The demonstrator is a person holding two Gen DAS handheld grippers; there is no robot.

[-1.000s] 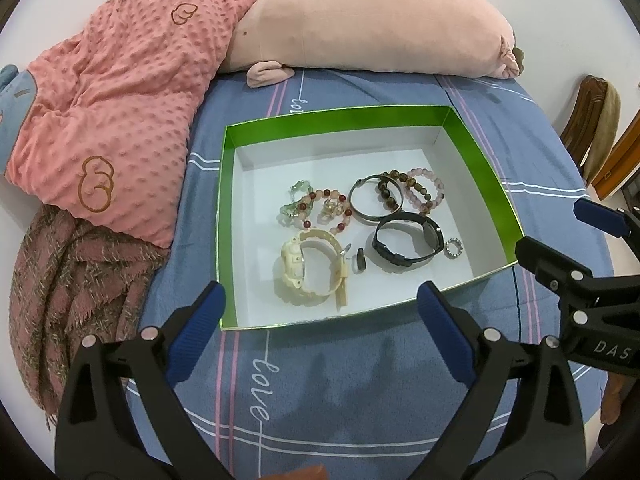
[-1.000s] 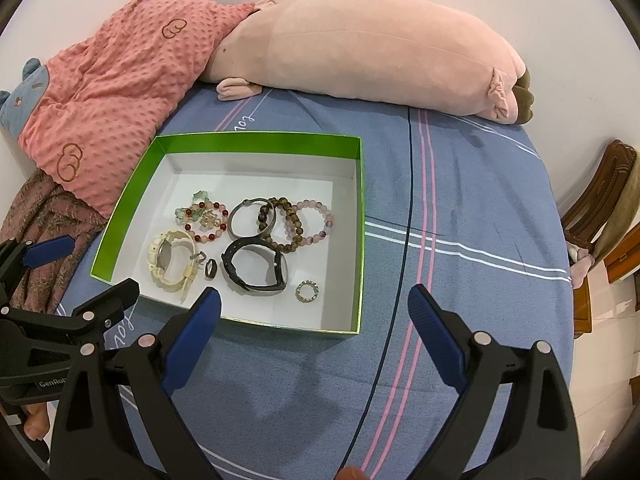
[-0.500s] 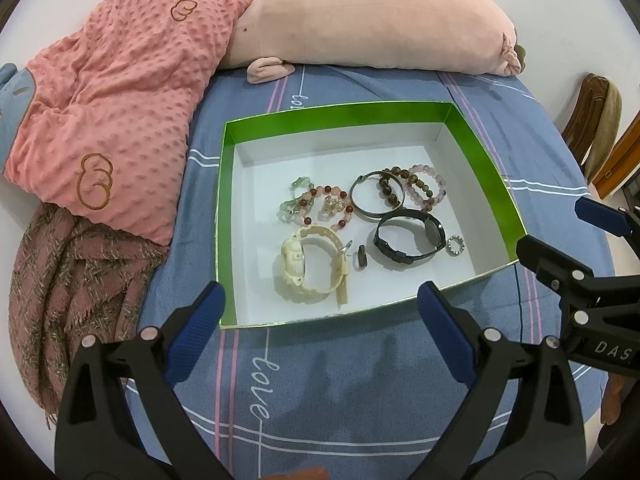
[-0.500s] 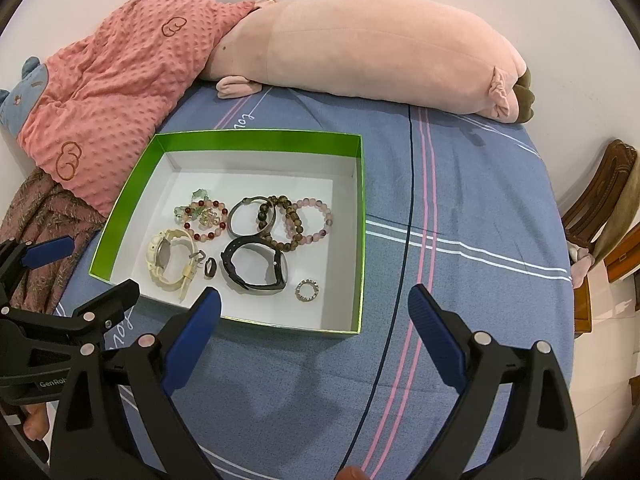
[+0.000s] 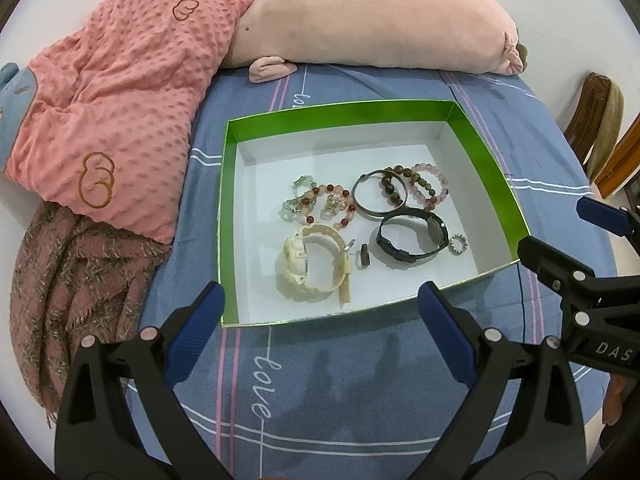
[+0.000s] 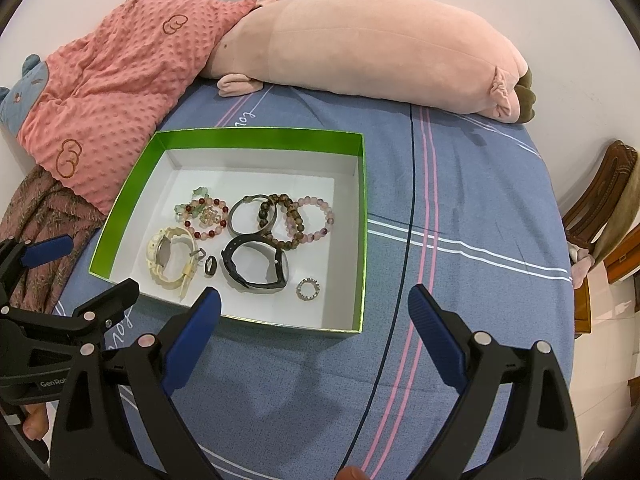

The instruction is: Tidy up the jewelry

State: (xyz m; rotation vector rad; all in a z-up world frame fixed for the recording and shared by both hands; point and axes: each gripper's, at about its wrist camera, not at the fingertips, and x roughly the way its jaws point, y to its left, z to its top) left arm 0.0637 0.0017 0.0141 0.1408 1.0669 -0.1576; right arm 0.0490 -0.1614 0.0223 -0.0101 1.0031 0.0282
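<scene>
A green-walled box [image 5: 486, 160] [image 6: 362, 216] with a white floor lies on the blue bed sheet. In it lie a cream watch [image 5: 310, 264] [image 6: 170, 260], a black watch [image 5: 414, 236] [image 6: 256, 266], a silver bangle [image 5: 379, 196] [image 6: 251, 216], beaded bracelets [image 5: 428, 184] [image 6: 310, 218], a red bead bracelet [image 5: 330, 204] [image 6: 206, 218], a small silver ring [image 5: 459, 244] [image 6: 307, 289] and a dark ring [image 5: 364, 261] [image 6: 209, 266]. My left gripper [image 5: 320, 332] is open and empty in front of the box. My right gripper [image 6: 314, 324] is open and empty over the box's near right corner.
A long pink plush pillow [image 5: 372, 20] [image 6: 368, 44] and a dotted pink blanket [image 5: 112, 92] [image 6: 108, 76] lie behind and left of the box. A brown woven throw [image 5: 68, 272] lies at the left. Wooden chairs [image 6: 600, 208] stand beyond the bed's right edge.
Both grippers have stayed almost still and open; the left view has shifted very slightly. The jewelry has not moved.
</scene>
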